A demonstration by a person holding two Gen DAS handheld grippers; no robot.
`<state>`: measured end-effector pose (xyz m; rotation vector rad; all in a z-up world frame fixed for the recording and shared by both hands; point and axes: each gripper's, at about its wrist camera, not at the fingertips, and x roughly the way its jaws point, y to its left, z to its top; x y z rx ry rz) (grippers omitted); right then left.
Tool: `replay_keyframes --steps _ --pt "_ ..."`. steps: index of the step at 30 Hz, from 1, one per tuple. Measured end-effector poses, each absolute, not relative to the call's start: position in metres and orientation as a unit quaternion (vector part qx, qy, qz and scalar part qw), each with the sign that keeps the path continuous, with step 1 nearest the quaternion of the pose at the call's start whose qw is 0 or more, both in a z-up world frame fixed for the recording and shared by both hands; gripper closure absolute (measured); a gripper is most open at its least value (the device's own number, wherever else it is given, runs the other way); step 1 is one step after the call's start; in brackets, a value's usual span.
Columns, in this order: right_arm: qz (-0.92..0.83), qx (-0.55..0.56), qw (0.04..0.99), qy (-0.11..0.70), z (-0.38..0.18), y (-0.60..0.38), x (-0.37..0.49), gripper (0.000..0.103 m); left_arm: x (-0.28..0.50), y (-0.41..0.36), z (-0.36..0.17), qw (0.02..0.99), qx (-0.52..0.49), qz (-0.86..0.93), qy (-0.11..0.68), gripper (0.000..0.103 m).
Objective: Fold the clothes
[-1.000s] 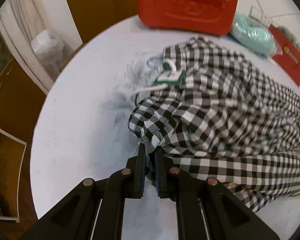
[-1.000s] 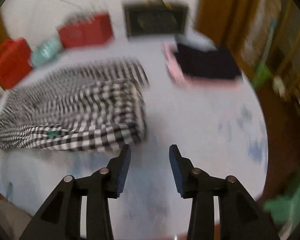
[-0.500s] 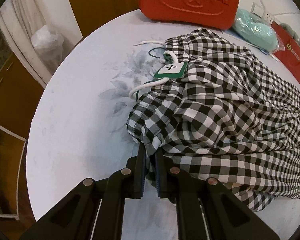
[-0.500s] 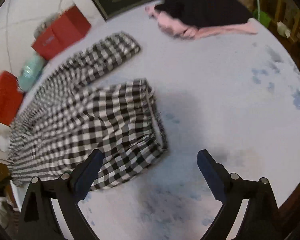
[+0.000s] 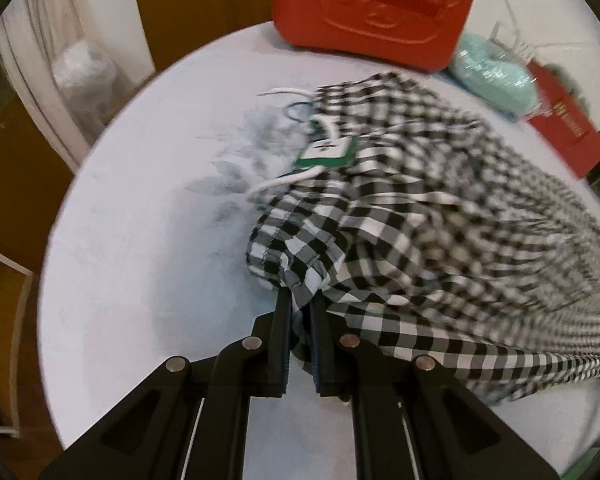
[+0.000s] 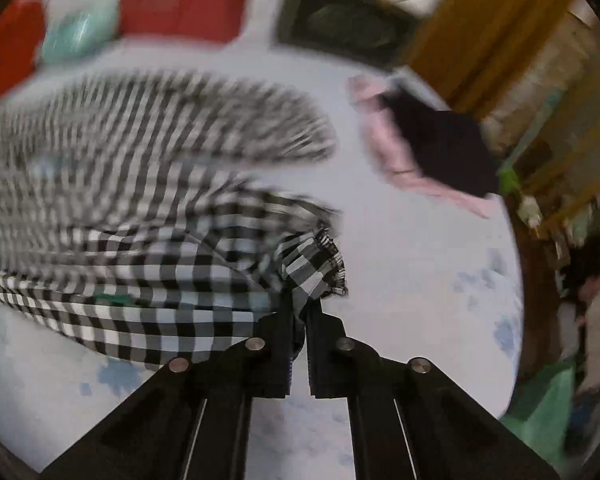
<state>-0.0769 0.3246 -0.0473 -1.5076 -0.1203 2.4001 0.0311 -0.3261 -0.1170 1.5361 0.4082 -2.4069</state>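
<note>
Black-and-white checked trousers lie across a round white table. My left gripper is shut on the gathered waistband, near a green-and-white tag and a white drawstring. In the right wrist view the same checked trousers stretch to the left, blurred by motion. My right gripper is shut on the hem of the nearer leg, which is lifted off the table. The other leg lies flat farther back.
A red case, a teal bag and a red box stand along the table's far side. A pink and black pile of clothes lies at the far right edge. A dark framed plaque leans behind.
My right gripper, open above the trousers half a second ago, has dropped to the leg hem and shut on it, lifting it. The left gripper keeps its hold on the waistband.
</note>
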Motion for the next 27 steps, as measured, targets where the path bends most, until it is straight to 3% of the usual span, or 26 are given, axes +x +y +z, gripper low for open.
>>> replay_keyframes --steps 2,6,8,10,12,16,19,21,25,27 --pt "0.833 -0.527 0.166 -0.01 -0.036 0.347 -0.057 0.098 0.033 -0.315 -0.116 0.102 0.532 -0.827 0.151 0.095" --pt "0.787 -0.595 0.163 0.036 -0.087 0.374 -0.038 0.092 0.034 -0.283 -0.14 0.091 0.579 -0.805 0.09 0.091" --pt "0.769 -0.613 0.173 0.057 -0.112 0.385 -0.03 0.056 0.037 -0.281 -0.149 0.084 0.595 -0.795 0.085 0.086" --pt "0.766 -0.613 0.18 0.069 -0.119 0.392 -0.021 0.041 0.04 -0.286 -0.141 0.083 0.591 -0.798 0.091 0.079" --pt "0.779 -0.595 0.184 0.075 -0.108 0.396 -0.02 0.04 0.04 -0.294 -0.121 0.089 0.569 -0.812 0.092 0.066" --pt "0.812 -0.544 0.189 0.092 -0.075 0.403 -0.025 0.025 0.041 -0.312 -0.08 0.101 0.526 -0.84 0.092 0.047" --pt "0.828 -0.519 0.174 0.12 -0.066 0.406 -0.04 0.023 0.034 -0.324 -0.062 0.113 0.502 -0.852 0.093 0.046" --pt "0.828 -0.522 0.163 0.126 -0.072 0.405 -0.052 0.022 0.021 -0.328 -0.07 0.118 0.503 -0.851 0.094 0.046" --pt "0.824 -0.532 0.13 0.145 -0.091 0.407 -0.075 0.008 -0.006 -0.325 -0.099 0.116 0.52 -0.841 0.091 0.046" --pt "0.821 -0.539 0.125 0.141 -0.099 0.407 -0.087 0.008 -0.017 -0.321 -0.112 0.117 0.53 -0.836 0.084 0.046"
